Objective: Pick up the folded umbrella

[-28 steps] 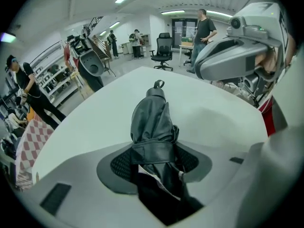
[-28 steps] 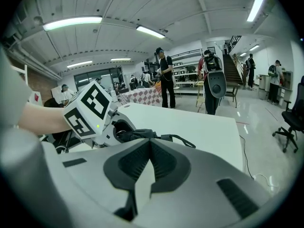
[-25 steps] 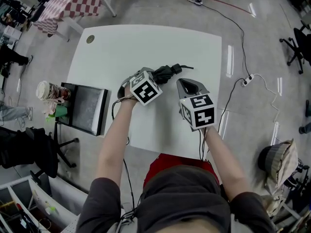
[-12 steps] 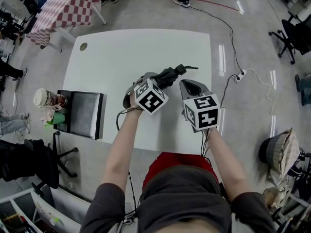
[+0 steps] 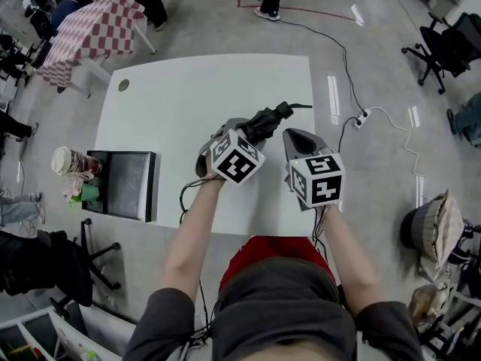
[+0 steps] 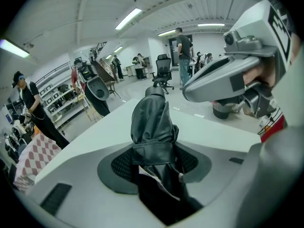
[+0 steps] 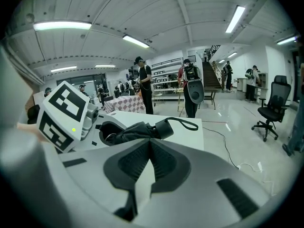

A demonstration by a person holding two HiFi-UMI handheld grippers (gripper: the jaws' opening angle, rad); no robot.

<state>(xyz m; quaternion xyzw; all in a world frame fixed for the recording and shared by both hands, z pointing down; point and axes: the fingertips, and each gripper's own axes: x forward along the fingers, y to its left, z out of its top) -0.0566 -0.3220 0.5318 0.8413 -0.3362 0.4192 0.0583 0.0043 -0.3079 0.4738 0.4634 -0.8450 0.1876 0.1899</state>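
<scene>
Viewing the head camera feed, I confirm the left gripper (image 5: 242, 128) is clamped on the folded umbrella (image 5: 264, 121). In the left gripper view both pads press on the black fabric bundle, just behind its closure band. The umbrella lies between the jaws and projects beyond them, over the middle of the white bench (image 5: 173, 89). Its handle end points to the far right, and the wrist strap (image 5: 301, 105) loops out from that end. I cannot tell whether the umbrella clears the bench surface.

The right gripper (image 5: 291, 133) sits just to the right of the left one, near the umbrella handle but apart from it. In the right gripper view its jaws stand together with nothing between them. The umbrella lies just beyond its tips, to the left.

A black tray (image 5: 128, 183) stands at the left edge of the bench. A power strip (image 5: 361, 119) lies on the floor to the right.
</scene>
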